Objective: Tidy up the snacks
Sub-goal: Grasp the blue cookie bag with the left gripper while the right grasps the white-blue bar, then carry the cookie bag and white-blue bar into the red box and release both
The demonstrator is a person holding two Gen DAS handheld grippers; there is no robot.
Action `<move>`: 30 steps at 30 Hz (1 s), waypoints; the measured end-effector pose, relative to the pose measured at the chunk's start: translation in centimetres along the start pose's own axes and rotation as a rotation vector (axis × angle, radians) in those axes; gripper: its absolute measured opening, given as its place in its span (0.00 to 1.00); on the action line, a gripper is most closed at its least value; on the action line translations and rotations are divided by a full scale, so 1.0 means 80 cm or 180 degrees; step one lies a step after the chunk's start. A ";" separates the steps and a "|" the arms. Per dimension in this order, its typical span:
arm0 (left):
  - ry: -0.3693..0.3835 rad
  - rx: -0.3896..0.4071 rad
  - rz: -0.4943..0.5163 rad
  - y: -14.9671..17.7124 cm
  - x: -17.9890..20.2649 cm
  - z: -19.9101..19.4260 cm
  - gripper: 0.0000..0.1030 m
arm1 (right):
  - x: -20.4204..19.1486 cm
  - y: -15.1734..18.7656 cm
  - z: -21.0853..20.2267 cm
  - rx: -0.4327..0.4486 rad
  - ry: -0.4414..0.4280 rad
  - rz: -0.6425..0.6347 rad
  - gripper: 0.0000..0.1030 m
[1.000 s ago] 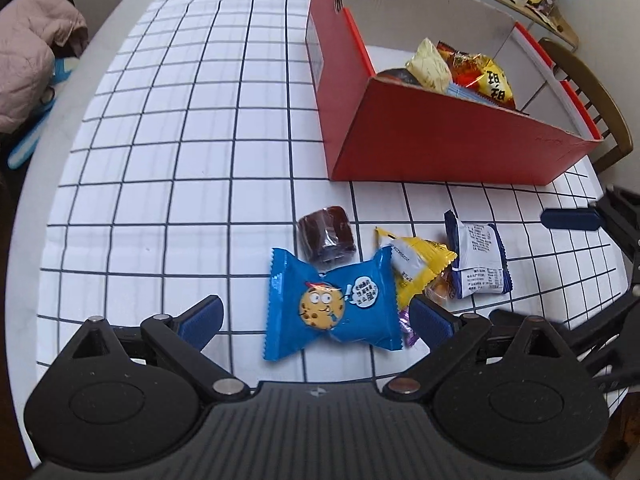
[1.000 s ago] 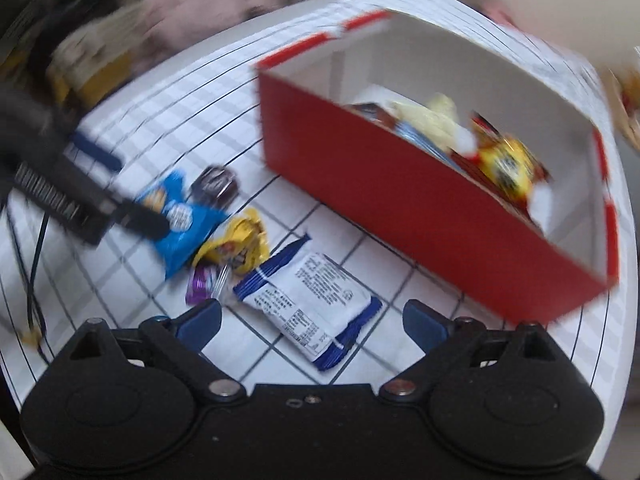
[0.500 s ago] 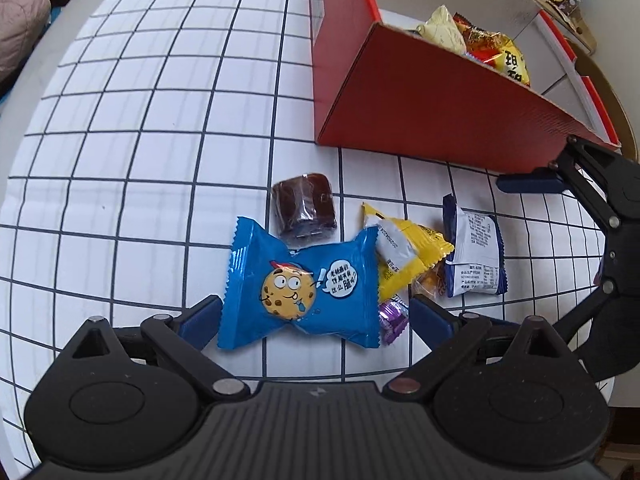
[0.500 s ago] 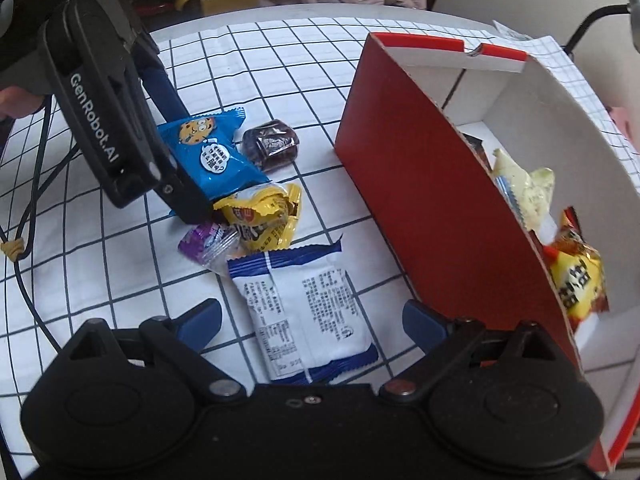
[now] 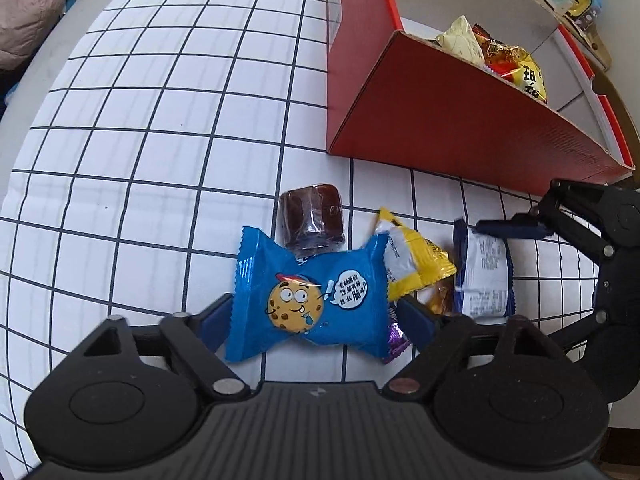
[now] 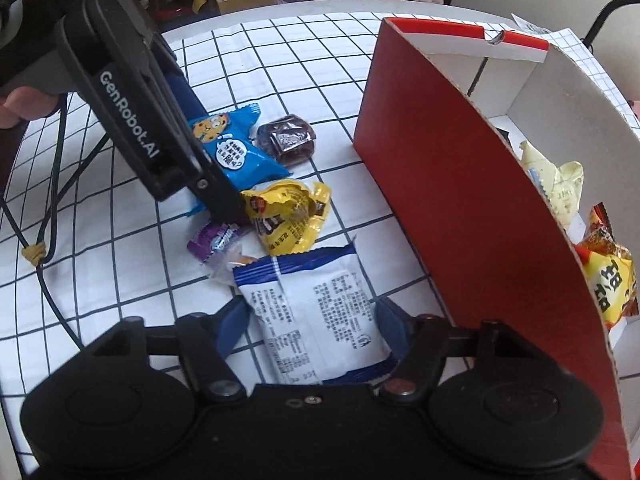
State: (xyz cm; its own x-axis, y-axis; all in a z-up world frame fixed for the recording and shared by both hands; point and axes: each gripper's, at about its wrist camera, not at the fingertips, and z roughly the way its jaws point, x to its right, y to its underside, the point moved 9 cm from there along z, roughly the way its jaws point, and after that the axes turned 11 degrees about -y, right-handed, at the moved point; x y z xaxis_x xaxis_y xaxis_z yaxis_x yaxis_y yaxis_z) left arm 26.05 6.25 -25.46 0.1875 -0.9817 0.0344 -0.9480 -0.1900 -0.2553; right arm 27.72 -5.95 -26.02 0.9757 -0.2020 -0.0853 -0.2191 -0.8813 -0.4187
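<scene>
On the worktop [image 5: 140, 120], the blue cookie packet [image 5: 308, 300] is straddled by the closing left gripper [image 5: 316, 316]; the purple candy [image 5: 396, 340] could be caught too. The white packet [image 6: 316, 312], near the red box [image 6: 460, 184], is bracketed by the closing right gripper [image 6: 312, 320]; slick film might slip free.

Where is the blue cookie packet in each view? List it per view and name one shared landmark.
Left wrist view: the blue cookie packet lies low in the centre, between the fingers of the left hand-held gripper, whose jaws are closing.
Right wrist view: the packet lies upper left, partly hidden behind the left hand-held gripper.
Shared landmark: the red box, and the brown candy beside the packet.
</scene>
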 end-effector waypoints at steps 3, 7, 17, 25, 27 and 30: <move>0.0048 0.0017 0.0001 0.001 0.001 -0.004 0.66 | -0.003 0.001 -0.004 0.0032 0.0074 0.0094 0.57; 0.0028 0.0068 0.0011 0.004 0.000 -0.008 0.58 | -0.007 0.006 -0.008 0.0073 0.0235 0.0265 0.54; 0.0183 0.0140 -0.0264 0.017 -0.024 -0.013 0.53 | -0.004 0.034 -0.032 0.0318 0.0625 0.1277 0.52; 0.0319 0.0233 -0.0297 0.033 -0.041 -0.036 0.53 | -0.021 0.052 -0.068 0.0624 0.0749 0.1905 0.52; 0.0349 0.0286 -0.0274 0.035 -0.042 -0.047 0.53 | -0.025 0.053 -0.077 0.0695 0.0814 0.2030 0.52; 0.0365 0.0383 -0.0229 0.035 -0.041 -0.066 0.53 | -0.031 0.051 -0.092 0.0829 0.0886 0.2191 0.52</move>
State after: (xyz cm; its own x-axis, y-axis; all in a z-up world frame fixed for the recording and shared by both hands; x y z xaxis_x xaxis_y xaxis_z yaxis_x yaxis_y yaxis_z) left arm 21.38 8.85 -21.16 0.2167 -0.9622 0.1649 -0.8943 -0.2634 -0.3618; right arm 24.34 -12.20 -20.85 0.5754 -0.7961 -0.1873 -0.7306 -0.3975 -0.5551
